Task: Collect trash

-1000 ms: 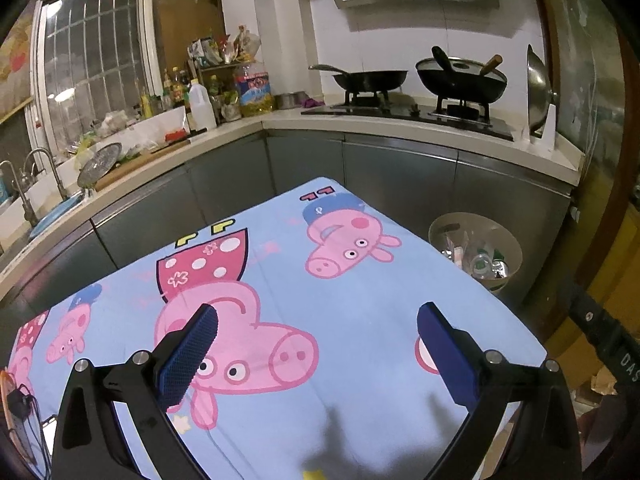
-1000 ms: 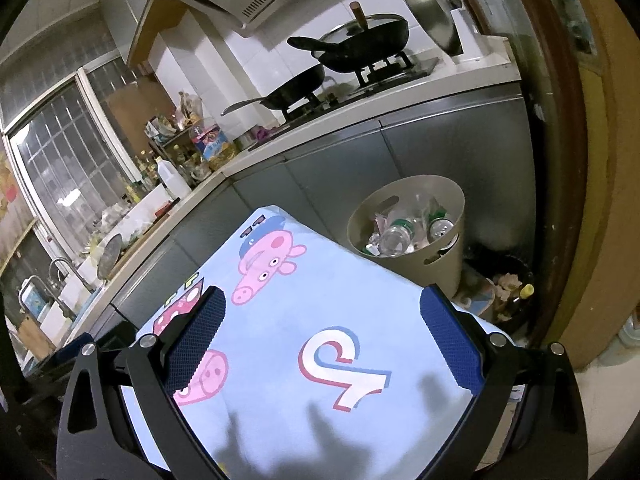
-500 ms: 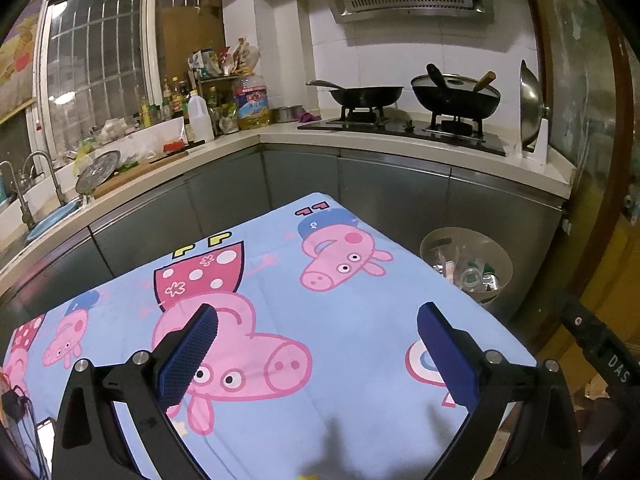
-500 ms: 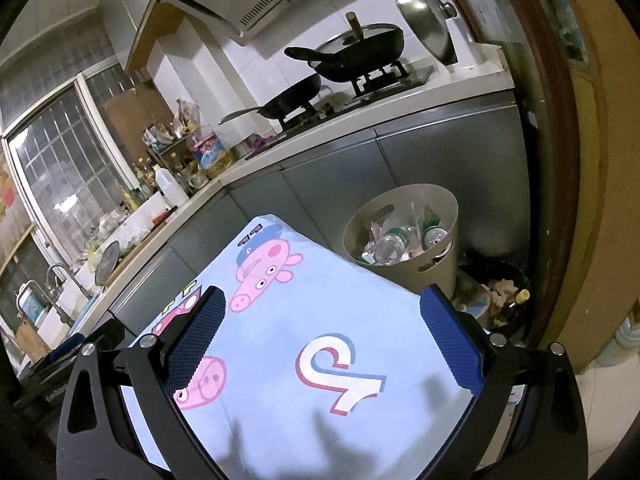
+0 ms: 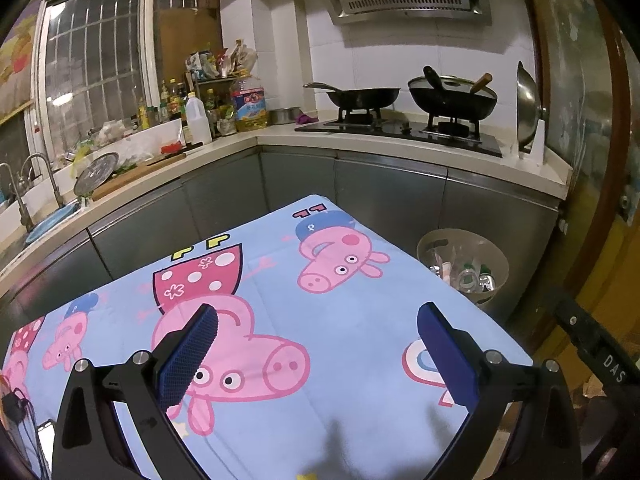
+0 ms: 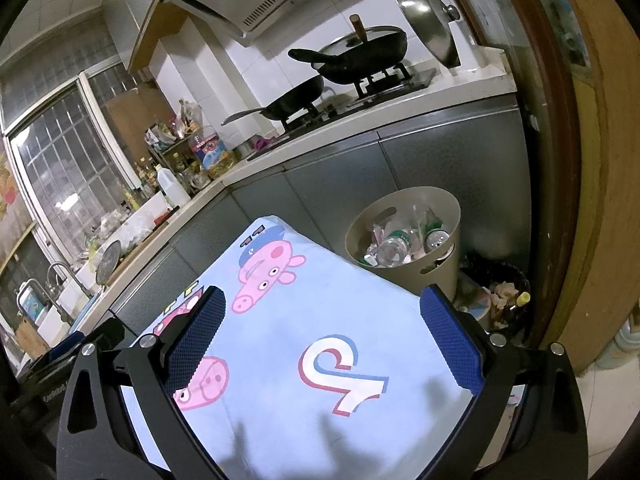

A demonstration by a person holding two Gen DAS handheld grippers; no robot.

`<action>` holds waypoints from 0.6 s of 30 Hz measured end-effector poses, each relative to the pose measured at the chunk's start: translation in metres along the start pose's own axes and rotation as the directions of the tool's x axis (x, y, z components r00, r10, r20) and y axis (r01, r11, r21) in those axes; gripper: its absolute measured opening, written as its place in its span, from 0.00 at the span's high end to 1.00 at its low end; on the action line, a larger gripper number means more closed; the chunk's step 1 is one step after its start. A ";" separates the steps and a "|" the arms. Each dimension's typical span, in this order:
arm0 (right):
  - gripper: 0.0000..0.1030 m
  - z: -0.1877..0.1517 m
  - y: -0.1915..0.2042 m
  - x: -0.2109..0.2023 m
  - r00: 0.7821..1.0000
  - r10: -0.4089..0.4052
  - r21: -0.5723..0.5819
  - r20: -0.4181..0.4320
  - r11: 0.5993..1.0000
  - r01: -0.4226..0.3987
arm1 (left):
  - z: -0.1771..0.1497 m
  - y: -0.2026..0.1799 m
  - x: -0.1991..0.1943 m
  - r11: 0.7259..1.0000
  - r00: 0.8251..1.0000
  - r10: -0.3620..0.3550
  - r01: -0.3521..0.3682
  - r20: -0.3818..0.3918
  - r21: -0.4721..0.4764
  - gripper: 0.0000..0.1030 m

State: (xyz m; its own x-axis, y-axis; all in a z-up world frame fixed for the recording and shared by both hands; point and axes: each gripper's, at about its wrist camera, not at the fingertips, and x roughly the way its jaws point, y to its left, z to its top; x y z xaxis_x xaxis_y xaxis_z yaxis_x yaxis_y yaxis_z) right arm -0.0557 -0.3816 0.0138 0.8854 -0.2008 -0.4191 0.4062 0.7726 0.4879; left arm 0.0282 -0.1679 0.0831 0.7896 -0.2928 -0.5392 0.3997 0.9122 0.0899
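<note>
Both tongs wide apart, nothing held: left gripper (image 5: 316, 344), right gripper (image 6: 322, 328). Trash bin (image 6: 404, 236) w/ bottles sits upper right of right view, past table (image 6: 280, 360) edge. Right gripper nearer. No loose trash visible on cloth.

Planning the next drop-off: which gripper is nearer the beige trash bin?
Right, judging by views. The right gripper sits over the tablecloth corner beside the beige trash bin; the left gripper is farther back, bin smaller.

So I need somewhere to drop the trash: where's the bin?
The bin stands on the floor at the table's far right corner, against the grey cabinets below the stove; both wrist views show it on the right, holding bottles.
</note>
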 end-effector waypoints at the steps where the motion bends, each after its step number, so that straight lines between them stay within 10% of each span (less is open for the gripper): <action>1: 0.06 0.001 0.001 0.000 1.000 0.001 -0.003 0.002 1.000 -0.001 | 0.001 0.001 0.000 1.000 1.000 -0.005 0.005 -0.001 -0.006 0.04; 18: 0.06 0.006 0.010 -0.005 1.000 0.012 -0.021 0.014 1.000 -0.011 | 0.002 0.006 -0.004 1.000 1.000 0.019 -0.019 0.013 -0.020 0.04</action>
State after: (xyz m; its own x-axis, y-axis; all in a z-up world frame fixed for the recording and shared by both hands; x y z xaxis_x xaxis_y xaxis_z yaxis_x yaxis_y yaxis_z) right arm -0.0551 -0.3765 0.0249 0.8931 -0.2002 -0.4028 0.3914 0.7871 0.4767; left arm 0.0280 -0.1621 0.0873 0.8032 -0.2790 -0.5263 0.3751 0.9233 0.0829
